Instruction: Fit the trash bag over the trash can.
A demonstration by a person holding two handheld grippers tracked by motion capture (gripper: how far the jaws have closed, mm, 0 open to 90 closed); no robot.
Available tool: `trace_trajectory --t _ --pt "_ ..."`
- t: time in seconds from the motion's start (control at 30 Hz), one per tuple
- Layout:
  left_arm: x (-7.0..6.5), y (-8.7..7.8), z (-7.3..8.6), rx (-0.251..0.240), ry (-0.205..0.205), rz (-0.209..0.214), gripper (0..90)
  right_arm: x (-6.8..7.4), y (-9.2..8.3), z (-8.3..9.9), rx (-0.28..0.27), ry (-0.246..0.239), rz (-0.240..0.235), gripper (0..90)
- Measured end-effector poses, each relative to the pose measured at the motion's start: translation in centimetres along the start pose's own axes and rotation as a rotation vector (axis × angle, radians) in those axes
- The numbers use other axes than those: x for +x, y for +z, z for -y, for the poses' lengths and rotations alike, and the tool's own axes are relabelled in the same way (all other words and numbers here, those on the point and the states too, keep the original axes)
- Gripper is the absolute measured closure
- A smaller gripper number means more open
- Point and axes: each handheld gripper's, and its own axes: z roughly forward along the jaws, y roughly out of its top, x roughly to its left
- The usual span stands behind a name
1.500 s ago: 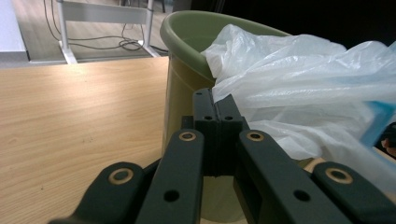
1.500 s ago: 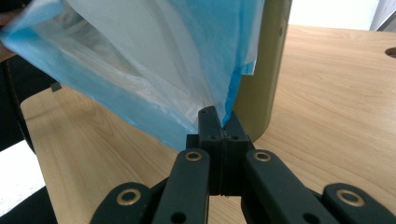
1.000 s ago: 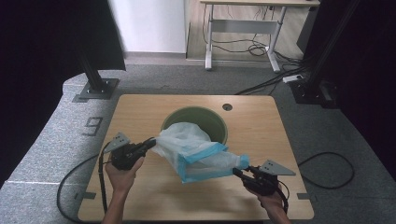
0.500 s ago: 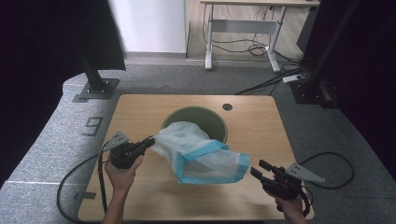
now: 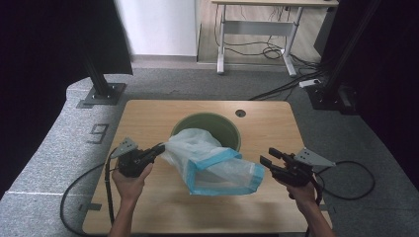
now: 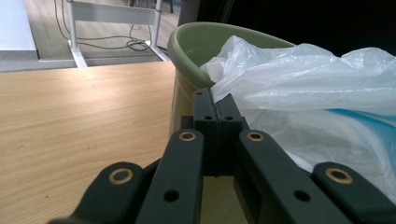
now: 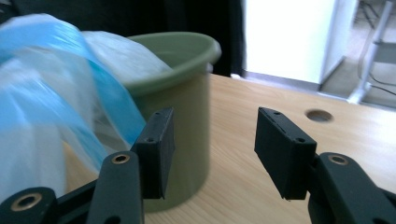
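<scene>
The plastic bag [image 5: 212, 160], clear with a blue-edged mouth, lay half in the green bucket [image 5: 223, 124] and half spilled onto the table [image 5: 163, 210]. One edge was pinched in the closed jaws of the left gripper [image 5: 159, 149]. The jaws of the right gripper [image 5: 270, 157] had just been opening and stood parted with nothing between them (just beside the blue hem). With one corner held, the mouth could sag shut, and a hard pull could tip the bucket.
</scene>
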Motion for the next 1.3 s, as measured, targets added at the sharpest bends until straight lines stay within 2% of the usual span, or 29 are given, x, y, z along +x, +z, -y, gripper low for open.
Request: trace_trajectory --t 0.07,0.1,0.2,0.4,0.7,0.87,0.93,1.03,1.1,1.17,1.3 --pt "0.0 0.0 0.0 0.000 0.002 0.000 89.4 0.8 0.6 -0.5 -0.011 -0.012 -0.041 46.0" --pt "0.0 0.0 0.0 0.001 0.004 0.000 89.4 0.8 0.6 -0.5 -0.011 -0.012 -0.041 46.0" --pt "-0.1 -0.1 -0.1 -0.002 0.003 0.000 89.5 2.0 1.1 -0.7 -0.002 -0.032 -0.090 46.0" --pt "-0.2 -0.1 -0.1 -0.001 0.004 0.005 89.4 3.3 1.9 -0.3 0.028 -0.057 -0.139 46.2" --pt "-0.4 -0.1 -0.4 0.003 0.012 0.003 89.5 3.6 4.2 -0.2 0.055 -0.065 -0.178 49.1" --pt "-0.4 -0.2 -0.4 -0.005 0.007 0.006 89.5 3.8 5.4 0.2 0.070 -0.052 -0.206 48.2" --pt "-0.4 -0.2 -0.4 -0.003 0.006 0.009 89.5 3.9 5.5 0.4 0.074 -0.049 -0.212 54.9" --pt "-0.4 -0.1 -0.3 -0.002 0.005 0.014 89.5 4.2 5.6 0.7 0.086 -0.072 -0.202 73.1" --pt "-0.4 -0.2 -0.3 -0.002 0.007 0.012 89.5 4.4 5.5 0.6 0.097 -0.097 -0.176 81.3" --pt "-0.4 -0.3 -0.3 -0.006 0.006 0.013 89.5 4.5 5.2 0.4 0.103 -0.115 -0.137 85.9" --pt "-0.4 -0.5 -0.5 -0.011 0.010 0.011 89.6 4.3 4.4 -0.8 0.084 -0.128 -0.075 87.1"
